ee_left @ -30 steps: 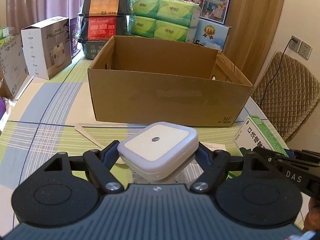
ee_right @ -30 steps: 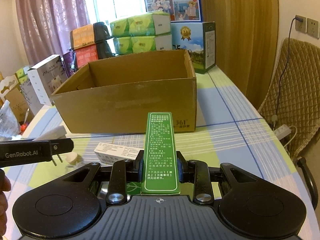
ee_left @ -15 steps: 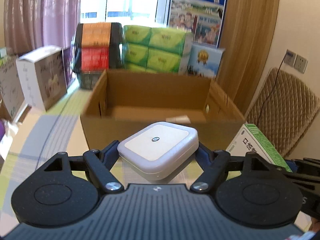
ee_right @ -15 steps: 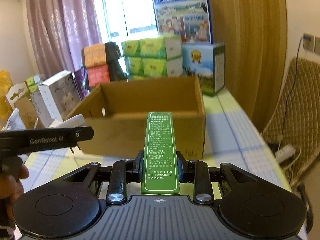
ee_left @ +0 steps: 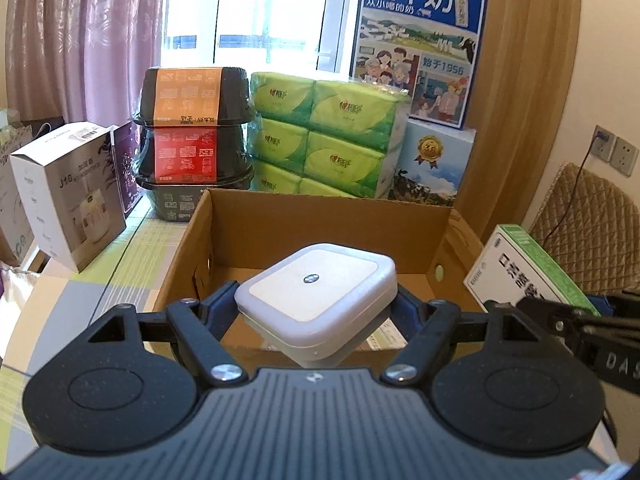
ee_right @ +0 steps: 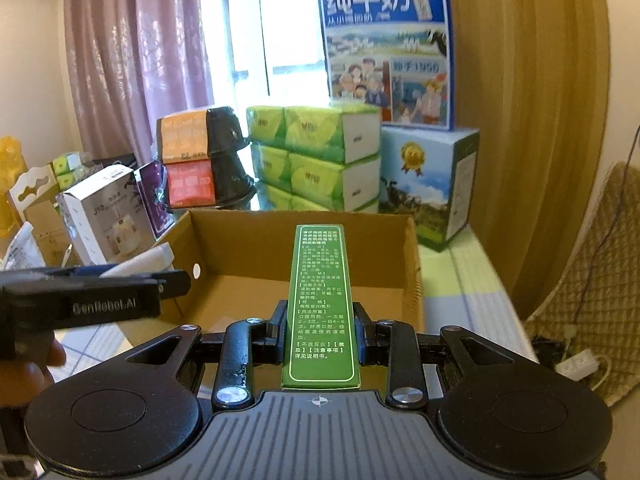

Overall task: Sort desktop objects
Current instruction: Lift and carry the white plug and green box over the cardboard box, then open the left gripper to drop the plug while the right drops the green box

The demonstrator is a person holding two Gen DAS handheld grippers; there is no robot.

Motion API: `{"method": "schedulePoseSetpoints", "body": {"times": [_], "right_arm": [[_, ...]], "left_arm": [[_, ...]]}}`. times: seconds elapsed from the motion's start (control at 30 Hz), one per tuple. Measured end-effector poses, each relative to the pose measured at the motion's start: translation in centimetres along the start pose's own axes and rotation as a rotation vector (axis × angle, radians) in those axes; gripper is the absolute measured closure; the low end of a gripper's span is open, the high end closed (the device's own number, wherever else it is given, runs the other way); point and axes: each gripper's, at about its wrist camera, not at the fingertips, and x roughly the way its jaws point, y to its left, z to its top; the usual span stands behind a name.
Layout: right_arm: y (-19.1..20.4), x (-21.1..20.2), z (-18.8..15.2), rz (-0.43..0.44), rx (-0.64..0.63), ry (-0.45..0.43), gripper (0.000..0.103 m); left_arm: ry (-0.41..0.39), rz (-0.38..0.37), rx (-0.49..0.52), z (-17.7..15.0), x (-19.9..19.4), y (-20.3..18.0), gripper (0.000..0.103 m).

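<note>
My left gripper (ee_left: 316, 312) is shut on a white square night light (ee_left: 316, 296), held above the near wall of an open cardboard box (ee_left: 320, 216). My right gripper (ee_right: 320, 332) is shut on a long green medicine box (ee_right: 322, 300), which points over the cardboard box (ee_right: 304, 224). In the left wrist view the green medicine box (ee_left: 528, 268) and the right gripper show at the right edge. In the right wrist view the left gripper (ee_right: 172, 282) with the night light (ee_right: 140, 264) shows at the left, a hand behind it. A paper item lies on the box floor.
Behind the cardboard box stand green tissue packs (ee_left: 328, 132), stacked black food containers (ee_left: 192, 132) and blue milk cartons (ee_left: 420, 52). A white appliance box (ee_left: 68, 192) sits at the left. A quilted chair (ee_left: 588, 216) stands to the right of the table.
Both grippers have risen and moved forward with their loads, from in front of the cardboard box to above its near edge. The box interior is now in view.
</note>
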Motion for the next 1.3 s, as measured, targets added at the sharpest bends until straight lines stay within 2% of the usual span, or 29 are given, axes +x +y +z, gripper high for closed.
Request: {"method": "schedulePoseSetpoints", "body": {"times": [0.3, 0.67, 1.3], "right_arm": [[-0.1, 4.0, 1.1, -0.008, -0.028, 0.034, 0.076], [-0.6, 5.2, 0.9, -0.020, -0.031, 0.063, 0.076], [-0.6, 6.7, 1.9, -0.018, -0.041, 0.055, 0.075]], "left_arm": [[0.026, -0.008, -0.040, 0.2, 3.1, 1.4, 0.028], [0.065, -0.021, -0.075, 0.2, 5.2, 2.0, 0.026], [0.063, -0.011, -0.069, 0.1, 4.4, 2.3, 0.026]]}}
